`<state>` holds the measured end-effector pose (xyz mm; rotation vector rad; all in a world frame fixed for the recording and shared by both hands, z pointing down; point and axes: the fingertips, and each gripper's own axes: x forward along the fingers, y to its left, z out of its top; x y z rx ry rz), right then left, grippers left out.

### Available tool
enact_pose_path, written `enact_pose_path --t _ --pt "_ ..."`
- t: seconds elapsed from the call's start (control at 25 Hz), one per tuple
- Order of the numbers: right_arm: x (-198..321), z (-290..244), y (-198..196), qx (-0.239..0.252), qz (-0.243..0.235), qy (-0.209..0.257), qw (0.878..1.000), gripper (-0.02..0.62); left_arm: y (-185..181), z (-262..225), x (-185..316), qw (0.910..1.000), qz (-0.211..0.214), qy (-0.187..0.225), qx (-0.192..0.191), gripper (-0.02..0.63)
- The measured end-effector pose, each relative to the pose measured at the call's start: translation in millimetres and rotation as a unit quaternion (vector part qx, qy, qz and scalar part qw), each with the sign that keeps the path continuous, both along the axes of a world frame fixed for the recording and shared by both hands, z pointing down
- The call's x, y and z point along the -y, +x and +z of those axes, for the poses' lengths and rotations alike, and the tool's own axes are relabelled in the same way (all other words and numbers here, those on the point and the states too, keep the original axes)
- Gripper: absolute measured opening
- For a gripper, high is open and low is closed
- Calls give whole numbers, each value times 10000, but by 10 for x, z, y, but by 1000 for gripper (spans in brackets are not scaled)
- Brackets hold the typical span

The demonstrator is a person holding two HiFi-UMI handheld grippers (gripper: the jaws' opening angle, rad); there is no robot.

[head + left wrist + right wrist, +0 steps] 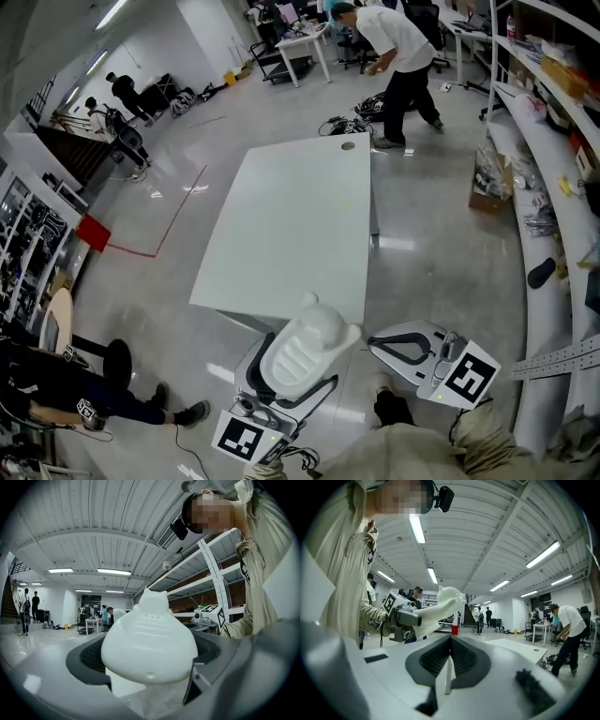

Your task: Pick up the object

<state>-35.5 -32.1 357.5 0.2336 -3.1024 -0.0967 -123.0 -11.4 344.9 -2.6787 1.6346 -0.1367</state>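
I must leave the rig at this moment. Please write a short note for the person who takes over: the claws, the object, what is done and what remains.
Left claw: shut on the white moulded object, held in the air close to the near edge of the white table and not resting on it.
Right claw: shut, with nothing in it, beside the left one.
Done: the object is lifted and touches no surface.
Left: the pick-up looks complete. The object sticks out well past the jaws, so a firm grip is probably wise.
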Motion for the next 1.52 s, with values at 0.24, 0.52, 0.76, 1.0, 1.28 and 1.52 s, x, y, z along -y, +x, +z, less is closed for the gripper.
enact_pose_path --t 0.24,0.52,0.76,1.0,1.28,1.52 --pt "-797 26 251 -87 33 118 9999 3 239 80 -820 9999 20 51 -109 508" --pt "-1471 -154 475 -18 -22 213 9998 3 427 -82 -1509 9999 -56 157 3 508" --pt "-1626 -286 580 21 -93 221 9997 3 503 -202 -1703 9995 -207 258 -18 508" --pt "-1611 -340 713 -64 -207 299 9993 3 653 -216 -1708 9994 -250 255 -26 508" --pt "-1548 -331 854 -141 -138 286 9994 3 773 -152 -1618 9996 -182 165 -127 508" --pt "-1524 -321 829 -129 -161 348 9992 2 735 -144 -1557 9995 -184 226 -82 508"
